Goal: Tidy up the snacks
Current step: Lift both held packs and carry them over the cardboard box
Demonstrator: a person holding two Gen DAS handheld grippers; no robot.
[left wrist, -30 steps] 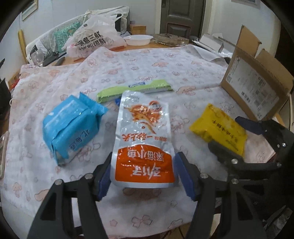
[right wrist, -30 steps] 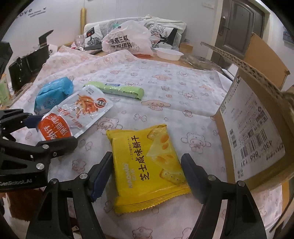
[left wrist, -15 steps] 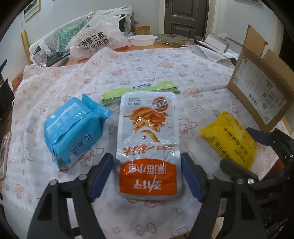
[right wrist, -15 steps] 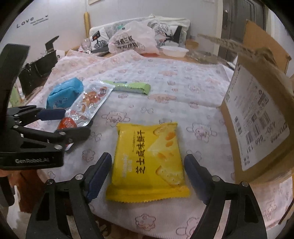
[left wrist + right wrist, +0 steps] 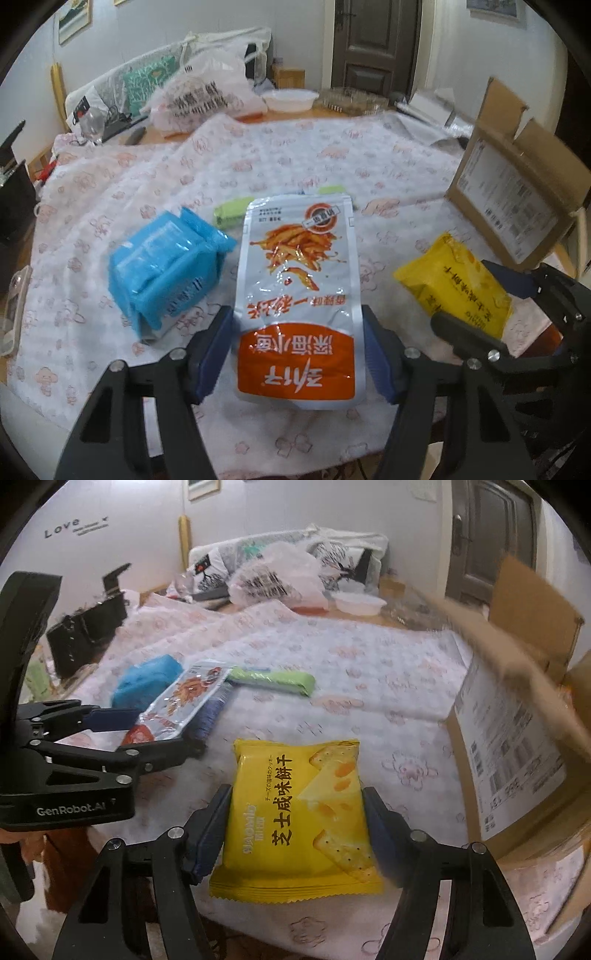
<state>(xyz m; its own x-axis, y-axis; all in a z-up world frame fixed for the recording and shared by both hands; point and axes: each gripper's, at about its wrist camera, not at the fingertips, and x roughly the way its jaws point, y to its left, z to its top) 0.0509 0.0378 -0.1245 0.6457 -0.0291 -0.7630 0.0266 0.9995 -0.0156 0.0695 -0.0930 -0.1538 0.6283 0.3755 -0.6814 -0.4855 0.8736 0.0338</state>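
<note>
A silver and orange pouch (image 5: 295,295) stands between the blue pads of my left gripper (image 5: 297,350); the jaws are closing and press on its two side edges, and its far end tips up off the cloth. The same goes for the yellow cracker pack (image 5: 295,812) in my right gripper (image 5: 295,823), whose closing jaws squeeze its sides. Each wrist view also shows the other hand's gripper: the right gripper (image 5: 461,293) on the yellow pack (image 5: 454,288), and the left gripper (image 5: 166,731) on the pouch (image 5: 184,698).
A blue pack (image 5: 166,269) lies left of the pouch and a green bar (image 5: 231,212) behind it. An open cardboard box (image 5: 517,206) stands at the right on the flowered tablecloth (image 5: 277,155). A plastic bag (image 5: 207,99) and a white bowl (image 5: 290,100) sit at the far edge.
Both grippers opened a little wider, then closed onto their packs. The pouch and the yellow pack now tip up off the cloth instead of lying flat.
</note>
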